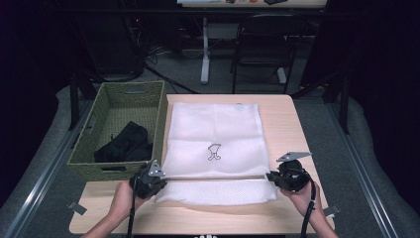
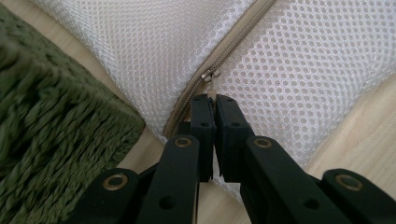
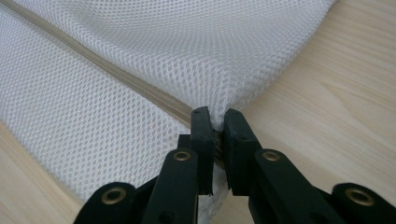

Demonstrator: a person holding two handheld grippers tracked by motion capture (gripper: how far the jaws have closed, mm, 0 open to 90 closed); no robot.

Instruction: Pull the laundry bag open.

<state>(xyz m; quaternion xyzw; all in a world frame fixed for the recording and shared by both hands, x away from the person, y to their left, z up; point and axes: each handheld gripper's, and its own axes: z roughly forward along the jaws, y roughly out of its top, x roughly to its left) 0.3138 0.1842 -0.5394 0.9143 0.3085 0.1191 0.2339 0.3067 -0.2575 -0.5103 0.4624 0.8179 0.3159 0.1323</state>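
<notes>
White mesh laundry bag [image 1: 214, 148] lying zipped at frame centre on the desk [image 1: 287, 124], left gripper [image 1: 148, 182] fingers pinching its zipper pull [image 2: 211, 80], right gripper [image 1: 288, 178] fingers clamping its lower-right corner, green woven basket [image 1: 99, 168] at left holding dark clothing [image 1: 126, 144].

You are working on a white mesh laundry bag [image 1: 214, 134] that is lying flat on the wooden table, just beside the green basket. A small black drawing is showing on its middle. Its beige zipper [image 2: 233, 44] is running across the near part, from side to side. The metal zipper pull [image 2: 211, 77] is sitting at the left end, and the bag's right end [image 3: 212, 109] is bunching up slightly.
</notes>
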